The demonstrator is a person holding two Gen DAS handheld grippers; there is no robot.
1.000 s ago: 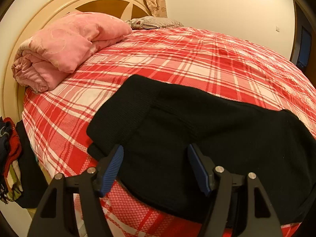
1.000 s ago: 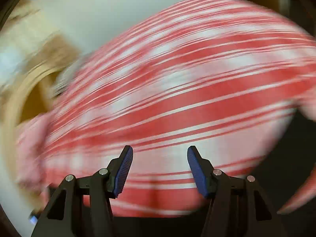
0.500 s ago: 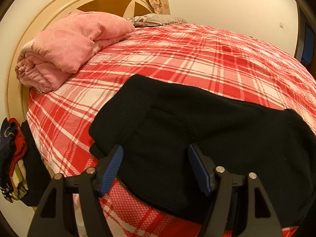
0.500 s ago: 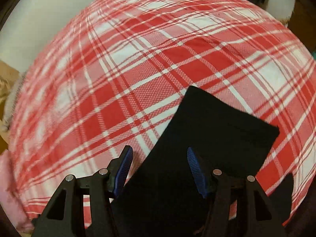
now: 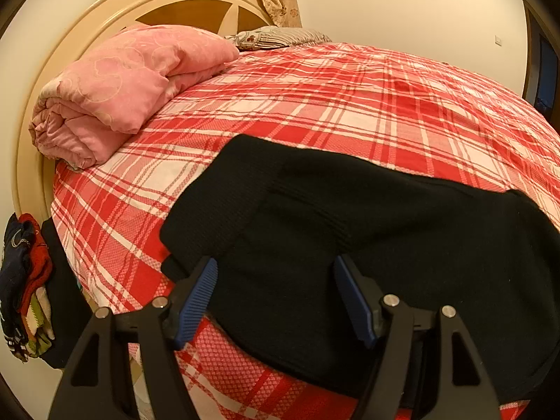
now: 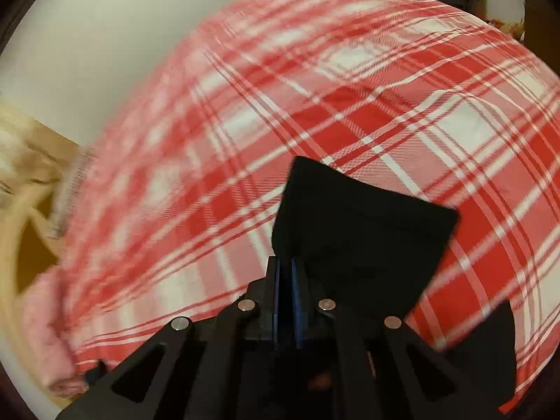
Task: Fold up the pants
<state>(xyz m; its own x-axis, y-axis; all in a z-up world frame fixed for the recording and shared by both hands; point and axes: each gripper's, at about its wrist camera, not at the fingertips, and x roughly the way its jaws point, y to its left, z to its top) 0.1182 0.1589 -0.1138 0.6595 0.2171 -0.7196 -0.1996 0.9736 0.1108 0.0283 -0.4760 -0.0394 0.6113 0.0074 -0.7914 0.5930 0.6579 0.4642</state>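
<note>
Black pants (image 5: 367, 231) lie spread across the near edge of a red-and-white plaid bed (image 5: 350, 105), waistband end toward the left. My left gripper (image 5: 274, 297) hovers open just above the waist part, blue pads apart, nothing between them. In the right wrist view, my right gripper (image 6: 288, 280) is shut on the leg end of the black pants (image 6: 360, 231), and the cloth lifts off the plaid bed (image 6: 385, 98) in front of the fingers. That view is blurred by motion.
A rolled pink quilt (image 5: 119, 87) lies at the bed's head beside a cream round headboard (image 5: 45, 80). A patterned pillow (image 5: 276, 36) sits behind it. Coloured clothes (image 5: 24, 280) hang off the bed's left side. A white wall (image 5: 402, 3) stands beyond.
My right gripper has gone from open over the pants leg to shut on the leg end and is swinging. The left gripper has stayed open over the waist, drifting slightly.
</note>
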